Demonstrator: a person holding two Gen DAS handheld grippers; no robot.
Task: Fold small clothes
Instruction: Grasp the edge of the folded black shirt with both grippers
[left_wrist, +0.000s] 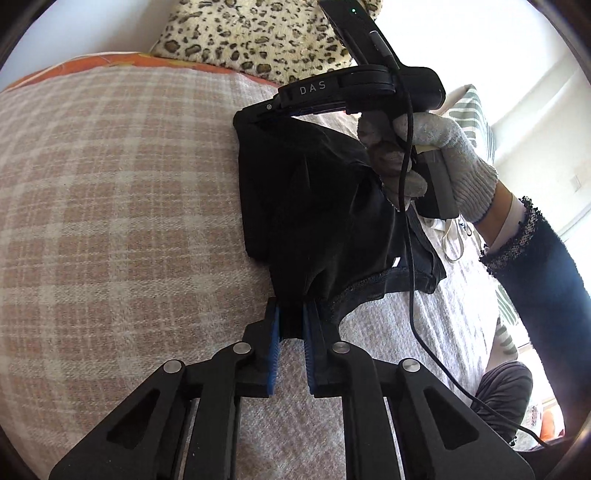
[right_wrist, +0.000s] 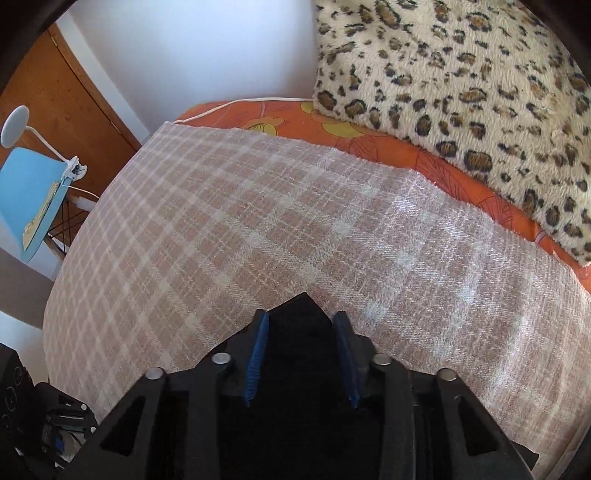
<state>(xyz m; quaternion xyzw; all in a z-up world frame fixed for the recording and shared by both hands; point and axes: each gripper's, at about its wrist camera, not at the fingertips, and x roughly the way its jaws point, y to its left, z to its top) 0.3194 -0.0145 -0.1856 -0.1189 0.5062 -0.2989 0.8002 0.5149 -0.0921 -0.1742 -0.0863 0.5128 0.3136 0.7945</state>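
A small black garment (left_wrist: 314, 206) lies bunched on the pink plaid blanket (left_wrist: 110, 206). My left gripper (left_wrist: 293, 317) is shut on its near corner, blue pads pinching the cloth. My right gripper (left_wrist: 258, 114), held by a gloved hand (left_wrist: 443, 155), is shut on the garment's far corner in the left wrist view. In the right wrist view the black cloth (right_wrist: 301, 332) fills the gap between the right gripper's (right_wrist: 301, 321) blue pads, a corner sticking out past the tips over the plaid blanket (right_wrist: 258, 221).
A leopard-print pillow (right_wrist: 461, 92) lies on an orange sheet (right_wrist: 369, 140) at the far end of the bed. A blue chair (right_wrist: 33, 195) with a white lamp stands left of the bed. A striped cloth (left_wrist: 476, 118) and grey bundle (left_wrist: 506, 387) lie right.
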